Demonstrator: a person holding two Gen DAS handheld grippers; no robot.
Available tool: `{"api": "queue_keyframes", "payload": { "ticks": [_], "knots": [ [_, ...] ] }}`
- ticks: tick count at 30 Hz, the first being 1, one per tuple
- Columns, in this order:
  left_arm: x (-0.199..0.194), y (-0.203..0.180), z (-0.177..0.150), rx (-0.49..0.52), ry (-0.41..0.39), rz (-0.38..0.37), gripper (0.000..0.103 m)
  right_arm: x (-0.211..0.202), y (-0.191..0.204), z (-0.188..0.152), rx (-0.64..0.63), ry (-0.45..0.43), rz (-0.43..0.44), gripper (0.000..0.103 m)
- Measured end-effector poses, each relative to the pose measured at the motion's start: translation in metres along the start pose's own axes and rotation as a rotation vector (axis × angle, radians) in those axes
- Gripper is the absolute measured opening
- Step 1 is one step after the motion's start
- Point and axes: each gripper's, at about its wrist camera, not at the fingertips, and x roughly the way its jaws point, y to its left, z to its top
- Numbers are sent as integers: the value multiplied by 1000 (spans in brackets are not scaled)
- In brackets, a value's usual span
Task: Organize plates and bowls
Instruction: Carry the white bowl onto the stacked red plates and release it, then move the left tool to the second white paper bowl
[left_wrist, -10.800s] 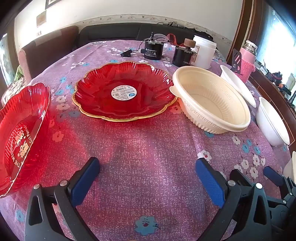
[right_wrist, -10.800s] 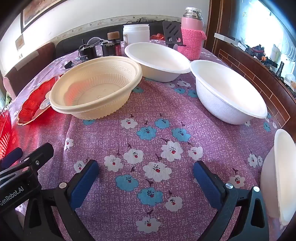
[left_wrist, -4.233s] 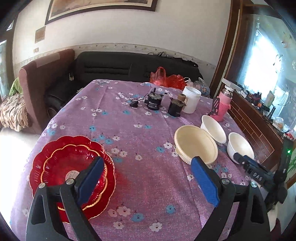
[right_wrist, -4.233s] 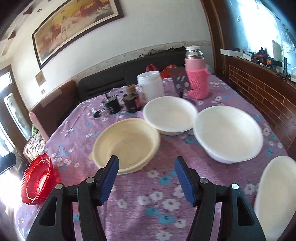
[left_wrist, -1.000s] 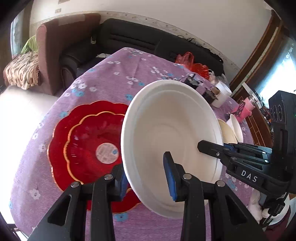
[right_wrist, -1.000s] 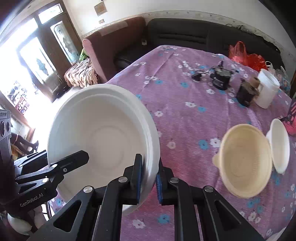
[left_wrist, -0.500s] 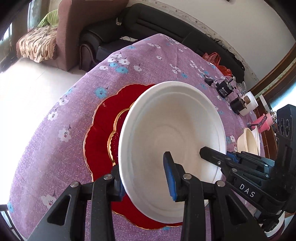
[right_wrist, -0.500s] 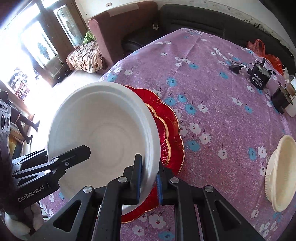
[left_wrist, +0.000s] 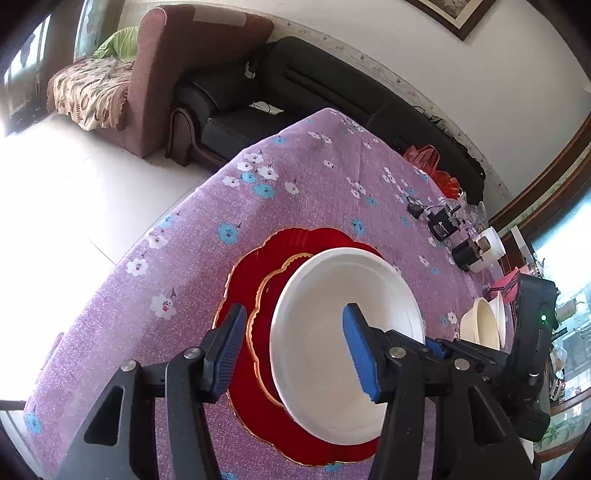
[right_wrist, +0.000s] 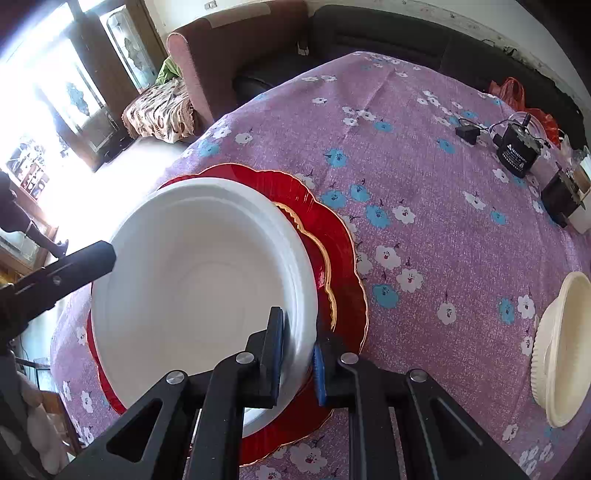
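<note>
Stacking step in hand. Left to right across the worktop (left_wrist: 303, 177):

Red plates (left_wrist: 255, 280): two, nested, smaller gold-rimmed one inside the larger, near the worktop's left edge. Judged done.

Left tongs (left_wrist: 293, 341): wide open, gripping nothing. One pad sits over the red plates, the other over the bowl's hollow; neither appears to touch the bowl.

White bowl (right_wrist: 199, 273): over the red plates, tilted, with its far rim toward the plates. Whether its base rests on them cannot be told.

Right tongs (right_wrist: 297, 350): nearly closed, pinching the bowl's near rim, one pad inside the wall and one outside. All the bowl's support appears to come from this grip.

Cream bowl (right_wrist: 561, 343): well apart at the right of the worktop, untouched. In the left view, a further white bowl (left_wrist: 500, 314) stands just behind it.

Clutter at far right, not part of the task: black adapter (right_wrist: 519, 151), dark jar (right_wrist: 561, 199).

Progress, judged: plates gathered; first bowl being set down, not released. Left to do: release it, then bring over the cream and second white bowls.
</note>
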Motion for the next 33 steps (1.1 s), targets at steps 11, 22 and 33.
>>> {"api": "queue_keyframes", "payload": {
  "ticks": [11,22,33],
  "knots": [
    [-64,-29,-26,135,-217,54,77,-51,0,-12,22,-237,-16,43],
    [-122,-121,-75,400,-451,27,95,-114,-52,-79,77,-429,-113,67],
    [-90,-206,-94,527,-273,-151,95,-151,-179,-127,358,-453,-156,67]
  ]
}}
